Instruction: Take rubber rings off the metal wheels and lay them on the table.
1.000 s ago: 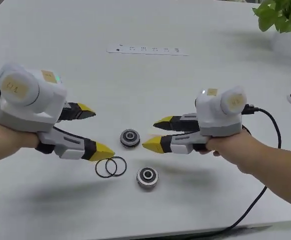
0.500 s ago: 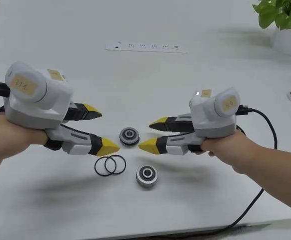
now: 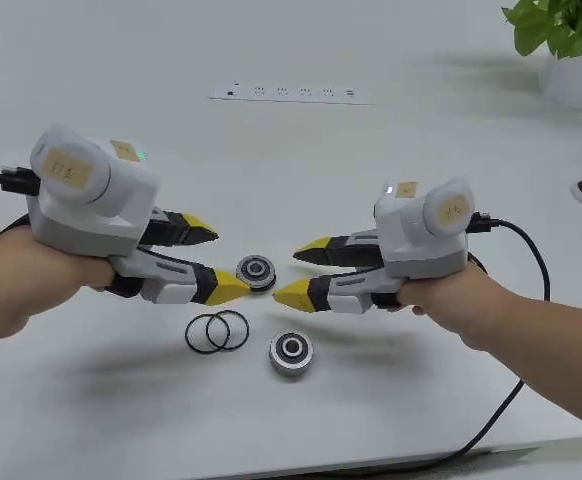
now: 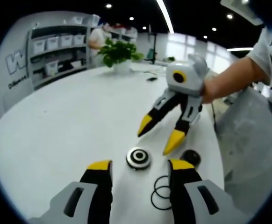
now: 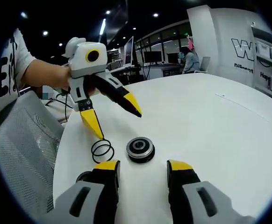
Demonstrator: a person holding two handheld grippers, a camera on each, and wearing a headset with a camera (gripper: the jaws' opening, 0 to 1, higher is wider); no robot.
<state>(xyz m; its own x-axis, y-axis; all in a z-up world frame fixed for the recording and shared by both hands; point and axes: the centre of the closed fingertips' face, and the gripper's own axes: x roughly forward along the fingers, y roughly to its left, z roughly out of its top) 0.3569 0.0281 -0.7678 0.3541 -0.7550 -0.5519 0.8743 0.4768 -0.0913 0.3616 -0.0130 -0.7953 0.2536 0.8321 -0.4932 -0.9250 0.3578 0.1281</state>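
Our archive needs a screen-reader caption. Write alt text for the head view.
The left claw and right claw, both hand-held and open, point at each other above a white table. Between them lies a wheel; nearer the camera lie two overlapping rings and a second wheel.

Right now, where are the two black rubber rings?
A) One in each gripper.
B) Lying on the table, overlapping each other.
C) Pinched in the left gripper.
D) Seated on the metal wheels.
B: the rubber rings lie flat and overlapping on the table, while the left gripper and right gripper both stand open and empty.
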